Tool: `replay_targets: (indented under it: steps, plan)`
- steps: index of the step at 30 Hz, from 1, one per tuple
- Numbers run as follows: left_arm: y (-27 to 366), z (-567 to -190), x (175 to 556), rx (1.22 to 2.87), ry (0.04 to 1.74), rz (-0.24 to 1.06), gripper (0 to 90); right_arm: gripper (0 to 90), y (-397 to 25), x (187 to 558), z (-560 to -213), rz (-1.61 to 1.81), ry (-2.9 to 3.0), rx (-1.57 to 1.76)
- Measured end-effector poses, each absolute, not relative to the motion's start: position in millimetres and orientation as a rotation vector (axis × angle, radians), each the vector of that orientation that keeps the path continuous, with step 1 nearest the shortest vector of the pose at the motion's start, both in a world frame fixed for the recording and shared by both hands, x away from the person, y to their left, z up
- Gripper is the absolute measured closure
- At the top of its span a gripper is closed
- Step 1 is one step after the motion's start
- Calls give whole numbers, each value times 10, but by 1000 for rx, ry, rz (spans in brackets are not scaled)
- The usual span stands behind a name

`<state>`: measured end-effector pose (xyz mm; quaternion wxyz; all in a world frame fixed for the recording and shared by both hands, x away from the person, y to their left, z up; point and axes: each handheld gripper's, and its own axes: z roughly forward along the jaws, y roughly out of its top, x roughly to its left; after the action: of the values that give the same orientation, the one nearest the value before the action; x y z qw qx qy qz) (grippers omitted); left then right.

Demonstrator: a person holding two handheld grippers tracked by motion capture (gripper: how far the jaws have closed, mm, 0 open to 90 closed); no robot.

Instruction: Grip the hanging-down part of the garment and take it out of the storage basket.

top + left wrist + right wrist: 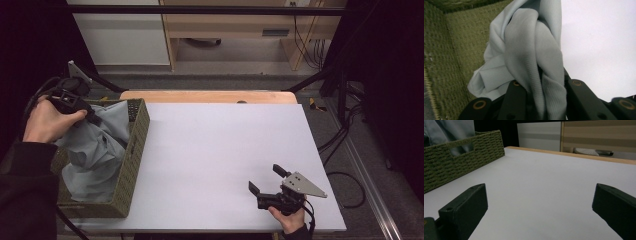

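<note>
Cloth (97,150) lies in the basket (131,165) at the table's (225,150) left edge.

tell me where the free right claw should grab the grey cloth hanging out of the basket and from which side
Probably the slack cloth below the bunch that the left claw already pinches. That part drapes loosely over the near end of the green woven basket and offers folds to pinch. The open right claw rests on the white table, so it should come across from the basket's table side, over the rim.
</note>
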<state>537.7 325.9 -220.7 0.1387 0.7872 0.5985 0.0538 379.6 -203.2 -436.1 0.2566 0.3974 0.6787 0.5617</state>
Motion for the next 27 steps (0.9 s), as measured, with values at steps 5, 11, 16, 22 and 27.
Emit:
replay_targets:
  steps: [5,11,16,22,27]
  plan:
    - [3291,-2036,5327,2257,1726,183,764,4,-2025,3800,-4365,1520,1851,1075]
    - [3312,-1808,5261,2223,1705,225,766,3,-1993,3815,-4358,1528,1855,1069]
    - [3290,-1664,5222,2230,1701,255,766,4,-1969,3826,-4357,1529,1865,1059]
    - [3277,-1483,5178,2214,1691,294,766,4,-1911,3851,-4335,1539,1881,1042]
    - [3252,-1377,5156,2213,1679,308,766,5,-1764,3904,-4261,1578,1898,1010]
